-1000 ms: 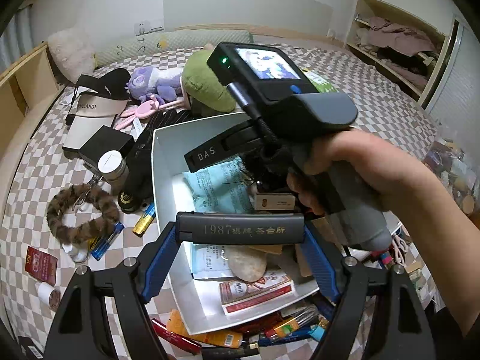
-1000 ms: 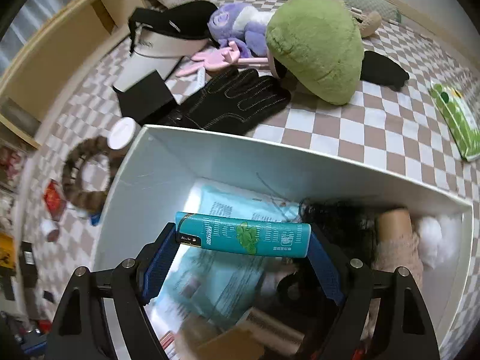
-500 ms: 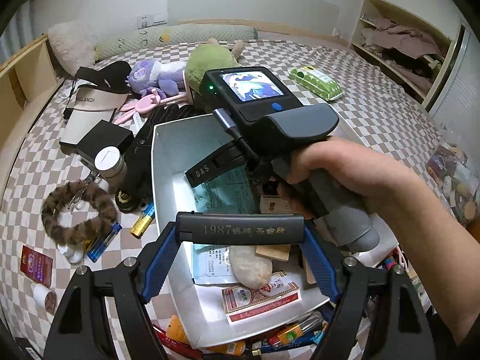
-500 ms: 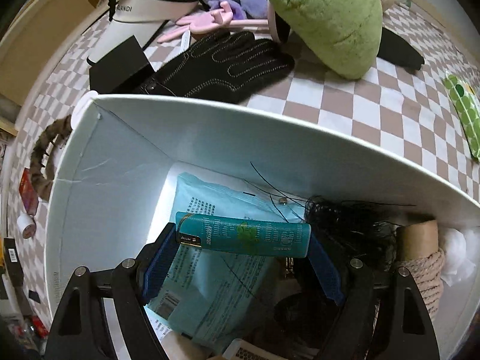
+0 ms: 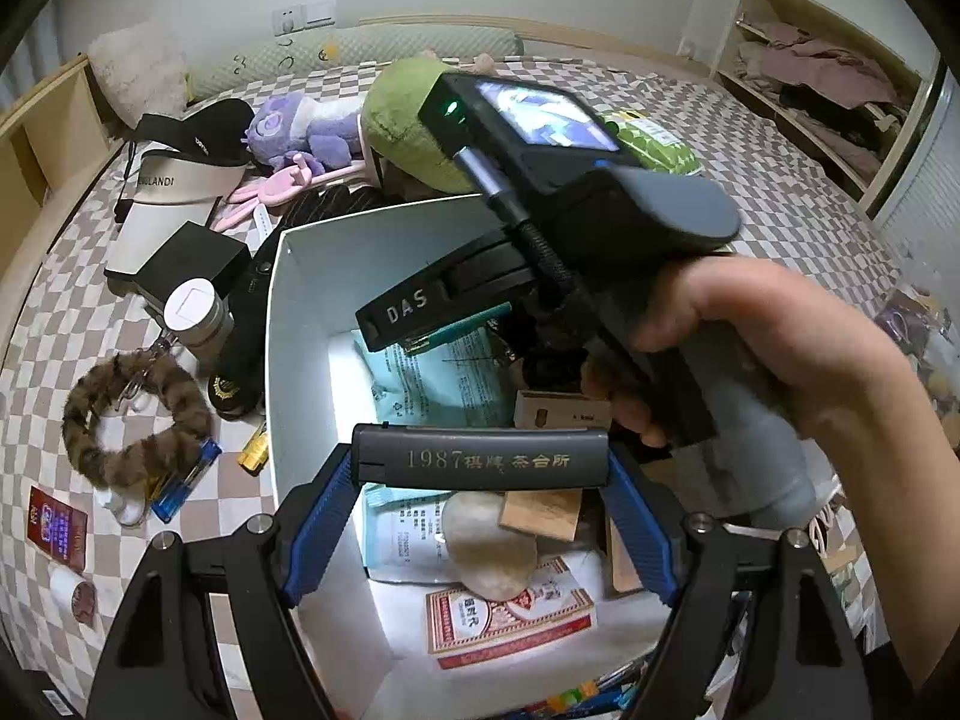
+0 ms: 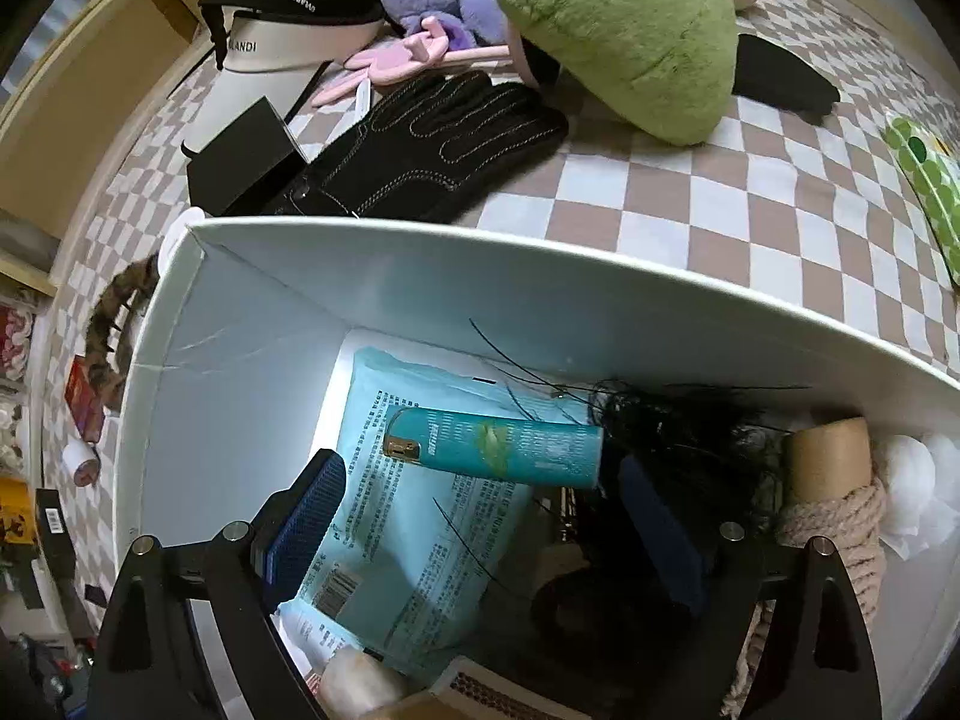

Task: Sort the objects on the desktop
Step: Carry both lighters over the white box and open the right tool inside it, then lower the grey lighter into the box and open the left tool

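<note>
Partly hidden: teal lighter [image 5: 459, 329] behind right claw [image 5: 444, 306].

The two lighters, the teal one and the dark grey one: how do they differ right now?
The teal lighter is patterned with a gold end; the dark grey lighter is plain with pale lettering. The teal one lies loose on the light blue packet inside the white box, the right tongs opening clear of it; the grey one is clamped crosswise in the left tongs above the box. Both are long, slim bars.
</note>
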Tool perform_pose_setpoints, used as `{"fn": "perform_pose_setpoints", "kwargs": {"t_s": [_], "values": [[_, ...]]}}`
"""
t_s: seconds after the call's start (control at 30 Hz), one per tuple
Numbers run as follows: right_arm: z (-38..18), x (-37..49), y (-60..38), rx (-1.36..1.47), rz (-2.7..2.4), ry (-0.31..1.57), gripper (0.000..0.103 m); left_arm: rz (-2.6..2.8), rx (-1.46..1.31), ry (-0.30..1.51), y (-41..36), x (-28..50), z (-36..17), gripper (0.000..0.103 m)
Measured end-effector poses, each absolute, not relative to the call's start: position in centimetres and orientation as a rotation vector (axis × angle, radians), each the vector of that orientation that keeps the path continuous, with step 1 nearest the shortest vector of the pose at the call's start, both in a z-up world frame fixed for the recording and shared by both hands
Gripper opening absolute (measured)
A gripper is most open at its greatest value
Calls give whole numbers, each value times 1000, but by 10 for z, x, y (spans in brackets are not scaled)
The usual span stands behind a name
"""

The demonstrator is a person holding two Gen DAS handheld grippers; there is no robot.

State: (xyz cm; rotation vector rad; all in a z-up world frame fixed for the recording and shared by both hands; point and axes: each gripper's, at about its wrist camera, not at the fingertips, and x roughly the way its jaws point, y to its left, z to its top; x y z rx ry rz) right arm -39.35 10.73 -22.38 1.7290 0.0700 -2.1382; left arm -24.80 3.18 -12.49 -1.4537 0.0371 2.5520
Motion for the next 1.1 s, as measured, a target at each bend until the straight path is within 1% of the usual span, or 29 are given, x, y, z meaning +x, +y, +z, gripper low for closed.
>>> {"fn": "perform_pose_setpoints", "kwargs": {"t_s": [0.17,0.43,0.57,0.67,0.77,1.1], "values": [[-207,-395,121,1696,-2142,20,93,2559,-1470,-24,36,-260,-130,81],[-183,-395,171,1679,-2156,-183,93,2573,-1499,-135,46,-280,-139,81],[-179,-395,194,1675,-2169,-250,93,2578,-1544,-225,43,-294,-146,81],[-177,-394,211,1674,-2164,-307,93,2581,-1599,-249,43,-304,-152,81],[-176,-392,225,1677,-2177,-331,93,2574,-1664,-262,45,-314,-161,81],[-175,-383,244,1676,-2182,-324,93,2580,-1826,-270,44,-339,-188,81]]}}
